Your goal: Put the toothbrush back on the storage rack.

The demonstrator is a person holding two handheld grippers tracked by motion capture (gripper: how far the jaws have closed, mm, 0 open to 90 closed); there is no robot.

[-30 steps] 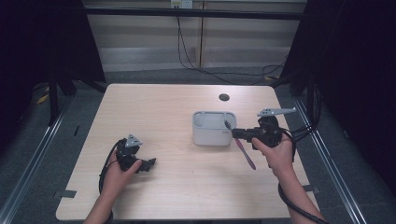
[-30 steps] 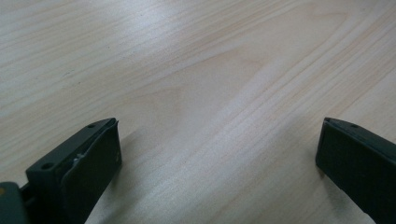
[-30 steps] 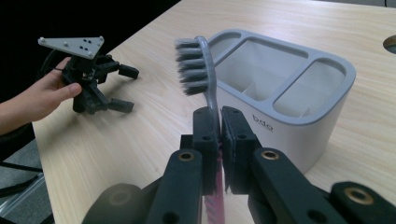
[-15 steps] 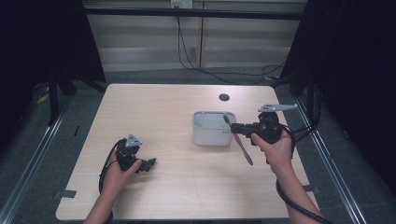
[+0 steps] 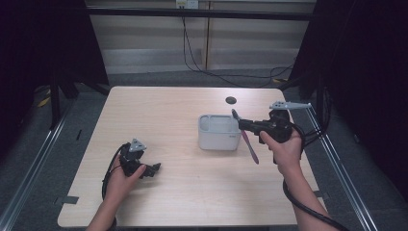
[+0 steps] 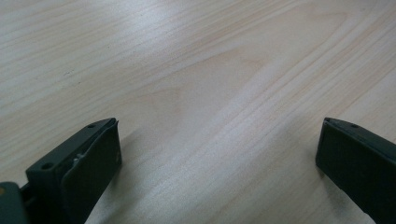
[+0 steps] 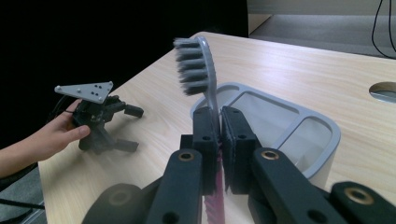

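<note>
- The toothbrush (image 7: 201, 70) is clamped in the right claw (image 7: 218, 140), bristle head up and away from the jaws in the right gripper view, its pink handle running down below them.
- In the high view the toothbrush (image 5: 246, 138) hangs slanted in the air at the right side of the grey holder (image 5: 219, 132), its head at the holder's near right corner and its pink end over bare wood.
- It looks light and stiff, a thin plastic stick with soft bristles; I judge it smooth enough to swivel between the pads if it knocks the rim.
- The grip sits on the neck, just under the head, which seems a good place to steer the head; the long handle left free may swing.
- The grey holder (image 7: 280, 121) is an open, rounded box with a divider inside, standing on the surface (image 5: 183, 115) and near a dark round hole (image 5: 231, 100).
- The left claw (image 5: 155, 169) rests low on the surface, well apart from the holder; the left gripper view shows its jaws standing wide apart with only wood between.
- Against the earlier frames, the right claw has shifted only a little beside the holder, the toothbrush keeps the same slant, and the left claw lies where it was.
</note>
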